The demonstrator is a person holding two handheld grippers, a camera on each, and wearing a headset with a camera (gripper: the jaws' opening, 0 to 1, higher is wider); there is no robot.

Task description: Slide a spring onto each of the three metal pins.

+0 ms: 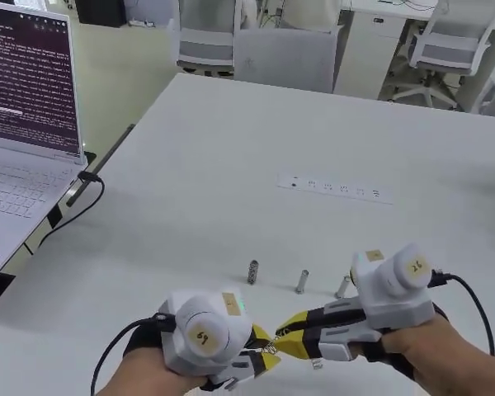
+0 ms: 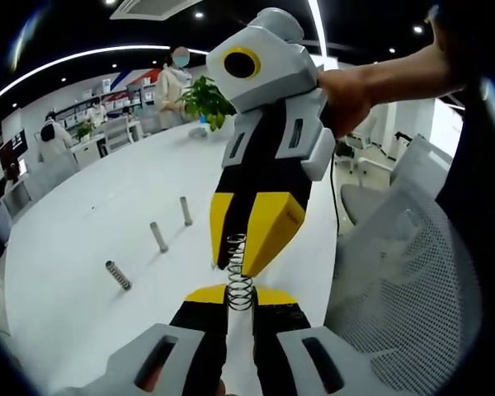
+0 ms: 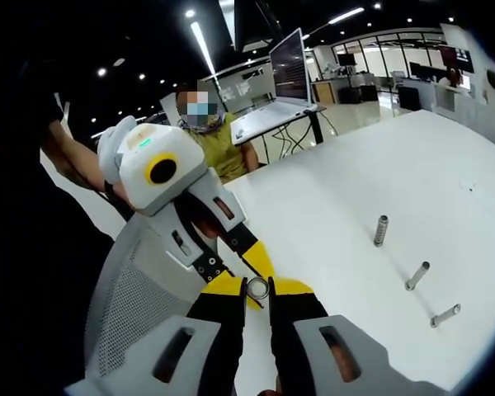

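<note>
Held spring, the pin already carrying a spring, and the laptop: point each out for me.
Held spring (image 2: 240, 280): left gripper view, on its middle coils.
Pin carrying a spring (image 1: 252, 272): head view, on the coiled shaft.
Laptop (image 1: 16, 186): head view, on the keyboard deck.

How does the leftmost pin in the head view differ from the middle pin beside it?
The leftmost pin wears a spring around its shaft and looks ribbed and darker; the middle pin is bare, smooth and brighter. The leftmost pin looks thicker for that coil, the middle pin slimmer. Both stand apart on the white table, while the left gripper and right gripper hold a second spring.
</note>
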